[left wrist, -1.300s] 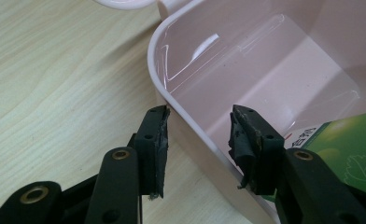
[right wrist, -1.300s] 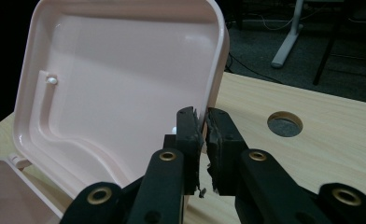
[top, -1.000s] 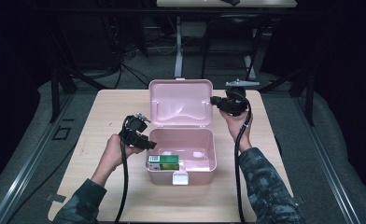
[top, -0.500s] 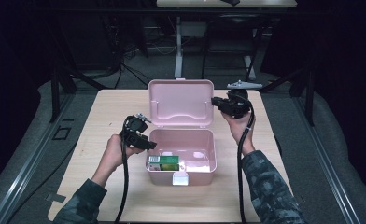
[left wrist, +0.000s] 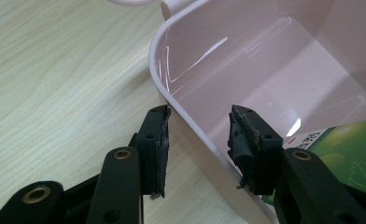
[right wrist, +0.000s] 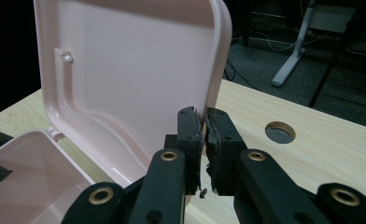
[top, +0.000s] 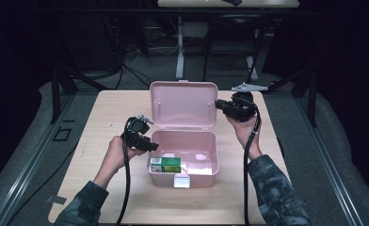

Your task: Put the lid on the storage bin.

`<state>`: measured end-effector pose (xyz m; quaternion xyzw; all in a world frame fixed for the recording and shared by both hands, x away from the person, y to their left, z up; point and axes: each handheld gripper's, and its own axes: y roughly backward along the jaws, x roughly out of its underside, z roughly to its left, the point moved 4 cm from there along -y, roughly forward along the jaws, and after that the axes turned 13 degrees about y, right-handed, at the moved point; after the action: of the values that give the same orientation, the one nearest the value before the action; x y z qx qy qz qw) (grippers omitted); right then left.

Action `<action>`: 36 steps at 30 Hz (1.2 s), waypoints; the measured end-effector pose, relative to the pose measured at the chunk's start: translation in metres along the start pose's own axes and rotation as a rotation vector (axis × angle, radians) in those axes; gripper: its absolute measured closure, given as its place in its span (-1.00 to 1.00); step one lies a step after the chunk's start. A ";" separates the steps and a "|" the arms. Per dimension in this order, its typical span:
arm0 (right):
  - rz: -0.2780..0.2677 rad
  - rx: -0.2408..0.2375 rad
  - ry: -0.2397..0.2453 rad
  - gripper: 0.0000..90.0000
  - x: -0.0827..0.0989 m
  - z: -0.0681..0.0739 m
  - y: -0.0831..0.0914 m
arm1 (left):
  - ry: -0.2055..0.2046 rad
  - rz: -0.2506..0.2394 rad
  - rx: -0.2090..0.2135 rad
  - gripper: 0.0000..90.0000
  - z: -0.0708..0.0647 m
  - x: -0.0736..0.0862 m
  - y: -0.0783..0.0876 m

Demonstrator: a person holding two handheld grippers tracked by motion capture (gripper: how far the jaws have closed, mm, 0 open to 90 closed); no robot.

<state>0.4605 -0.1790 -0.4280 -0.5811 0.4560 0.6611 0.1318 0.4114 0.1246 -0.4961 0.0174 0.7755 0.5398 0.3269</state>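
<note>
One pink box (top: pixel 185 155), lid (top: pixel 183 104) raised upright, its edge pinched in the closed right gripper (right wrist: pixel 203 122). Left gripper (left wrist: pixel 197 135), open, straddles the box's side wall (green carton (top: pixel 164 164) just inside); closing probably remains.

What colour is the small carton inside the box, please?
Green and white carton, clearest in the high view.

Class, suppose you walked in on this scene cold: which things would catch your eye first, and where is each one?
First, the open pink box at the middle of the table, its lid standing upright behind it. Next, the green carton lying inside at the box's near left corner. Then the two tongs: the left tongs open astride the box's left wall, the right tongs pinched on the lid's right edge.
</note>
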 end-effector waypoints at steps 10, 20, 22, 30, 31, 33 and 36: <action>0.016 -0.005 0.041 0.86 -0.001 0.005 0.012 | 0.000 0.000 0.006 0.30 -0.002 0.000 0.000; 0.030 -0.001 0.065 0.82 0.002 0.008 0.022 | 0.010 -0.005 0.024 0.33 -0.002 0.000 -0.001; 0.025 0.003 0.066 0.83 0.002 0.008 0.022 | 0.010 -0.005 0.021 0.33 -0.002 0.000 -0.001; 0.013 0.003 0.064 0.87 -0.002 0.006 0.026 | 0.007 -0.004 0.017 0.32 -0.002 0.000 -0.001; 0.007 0.004 0.071 0.87 -0.003 0.007 0.027 | 0.008 -0.005 0.017 0.32 -0.002 0.000 -0.001; 0.008 0.003 0.077 0.87 -0.004 0.008 0.029 | 0.008 -0.004 0.014 0.32 -0.002 0.000 -0.002; -0.004 -0.043 0.079 0.93 -0.005 0.013 0.031 | 0.007 0.000 0.017 0.31 -0.004 0.000 -0.003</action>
<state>0.4315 -0.1849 -0.4108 -0.6103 0.4456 0.6469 0.1024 0.4102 0.1206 -0.4980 0.0180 0.7812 0.5334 0.3240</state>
